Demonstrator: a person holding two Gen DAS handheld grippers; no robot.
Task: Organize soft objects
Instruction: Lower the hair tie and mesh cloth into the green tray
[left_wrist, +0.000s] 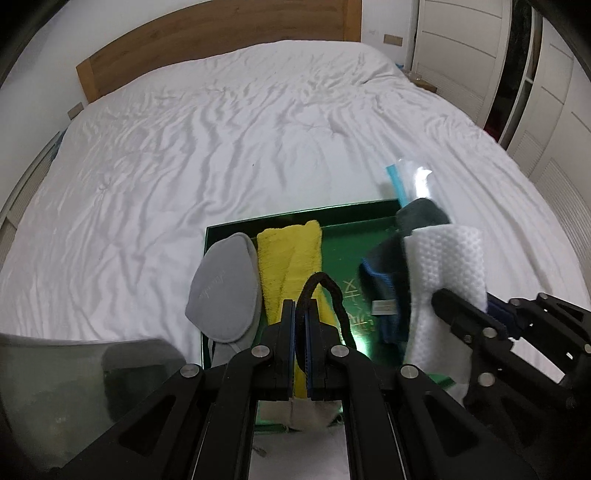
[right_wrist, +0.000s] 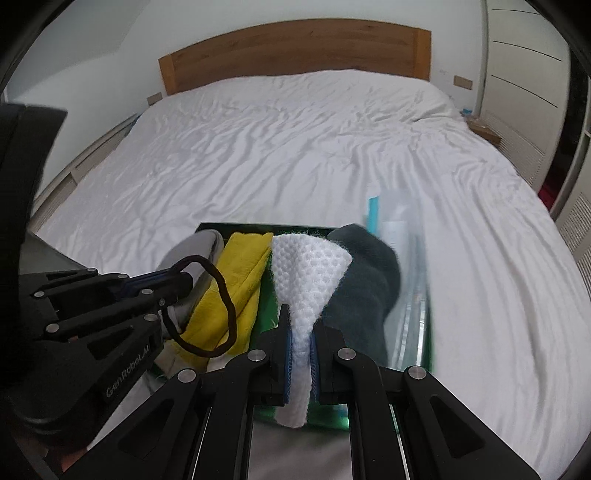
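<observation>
The left gripper (left_wrist: 302, 306) was squeezed tight on a thin black hair band (left_wrist: 325, 291), and the loop stuck up past its tips. The right gripper (right_wrist: 300, 328) was pinched on a bumpy white cloth (right_wrist: 306, 266) that stood up like a fan. Both hung over the green tray (left_wrist: 343, 254) at the foot of the white bed (left_wrist: 221, 129). In the tray lay a grey eye mask (left_wrist: 221, 288), a yellow towel (left_wrist: 288, 254), a dark sock (right_wrist: 365, 273) and a blue cloth (left_wrist: 384, 273). The two grippers were close together, so I think they could bump. The hair band could slip out, because only a little bit was caught. The white cloth could flop down over the sock and hide it.
</observation>
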